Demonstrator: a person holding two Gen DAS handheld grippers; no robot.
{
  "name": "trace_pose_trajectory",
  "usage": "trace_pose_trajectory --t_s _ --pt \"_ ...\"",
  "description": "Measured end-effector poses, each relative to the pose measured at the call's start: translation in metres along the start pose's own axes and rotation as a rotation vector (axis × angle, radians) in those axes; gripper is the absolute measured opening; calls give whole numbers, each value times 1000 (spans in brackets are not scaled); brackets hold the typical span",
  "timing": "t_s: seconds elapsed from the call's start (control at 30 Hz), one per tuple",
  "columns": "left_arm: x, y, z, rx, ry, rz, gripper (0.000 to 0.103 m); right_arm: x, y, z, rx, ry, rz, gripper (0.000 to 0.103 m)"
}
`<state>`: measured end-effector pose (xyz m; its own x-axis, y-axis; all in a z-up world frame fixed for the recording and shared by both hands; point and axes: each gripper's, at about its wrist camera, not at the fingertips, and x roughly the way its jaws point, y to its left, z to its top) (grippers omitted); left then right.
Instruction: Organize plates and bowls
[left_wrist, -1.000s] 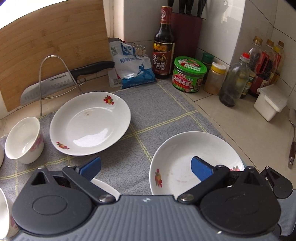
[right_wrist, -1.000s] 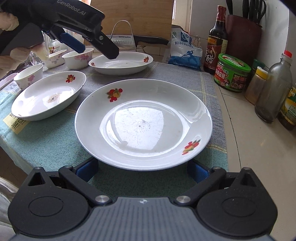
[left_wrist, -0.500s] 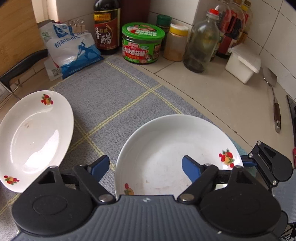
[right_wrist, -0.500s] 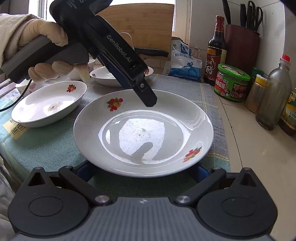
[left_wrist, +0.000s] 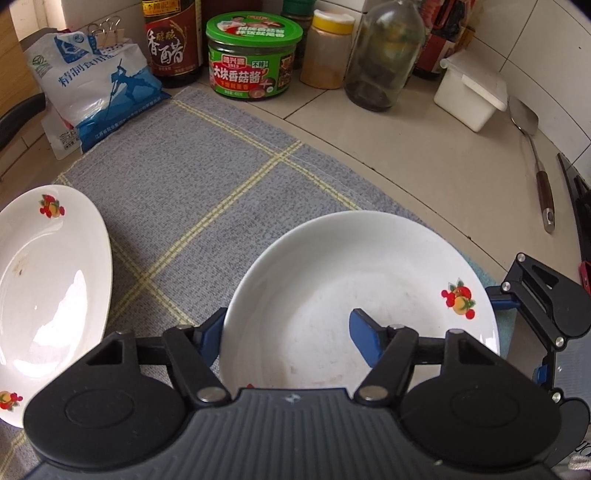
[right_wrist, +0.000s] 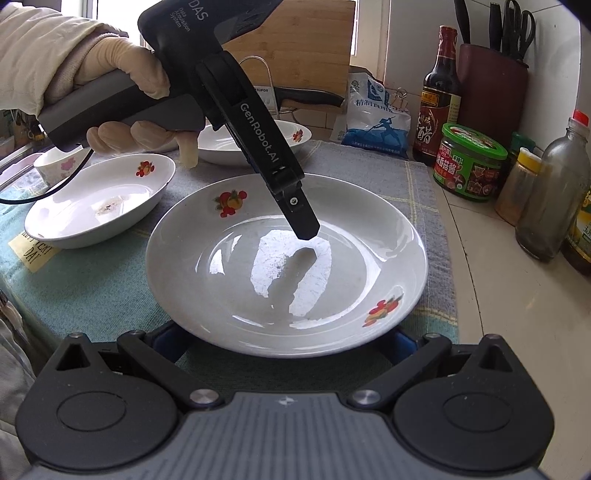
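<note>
The grey checked cloth (left_wrist: 207, 177) fills mid-frame. On it, the white plate (right_wrist: 288, 266) sits at centre of the right wrist view. The left gripper (left_wrist: 288, 334) is closing astride its rim, one blue finger inside, one outside; contact is unclear. The right gripper (right_wrist: 284, 341) spreads wide, fingertips hidden beneath the plate's near edge. A second plate (left_wrist: 48, 295) is cut off at left.

Counter (left_wrist: 424, 155): pale tile, ahead of my grippers.
Directly on it: grey checked cloth (left_wrist: 192, 192), jar (left_wrist: 253, 55), bottles, white box (left_wrist: 469, 96), spatula (left_wrist: 535, 162).
</note>
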<state>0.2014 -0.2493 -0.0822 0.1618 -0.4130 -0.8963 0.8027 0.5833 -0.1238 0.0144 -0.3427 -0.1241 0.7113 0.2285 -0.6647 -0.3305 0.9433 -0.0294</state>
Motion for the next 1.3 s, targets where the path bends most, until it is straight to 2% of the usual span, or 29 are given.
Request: trace_pose_trajectory --t_s 0.23,0.6,1.0,1.3 --pt "-1 -1 -2 19 -2 -5 68 2 0 3 -4 26 5 103" --pt "-9 1 9 28 -53 10 68 1 -10 17 -35 25 -8 103" --pt "10 16 40 31 -86 20 68 21 -37 34 -49 52 -30 103" --pt "25 25 49 8 -83 10 68 37 -49 40 -21 75 -35 103"
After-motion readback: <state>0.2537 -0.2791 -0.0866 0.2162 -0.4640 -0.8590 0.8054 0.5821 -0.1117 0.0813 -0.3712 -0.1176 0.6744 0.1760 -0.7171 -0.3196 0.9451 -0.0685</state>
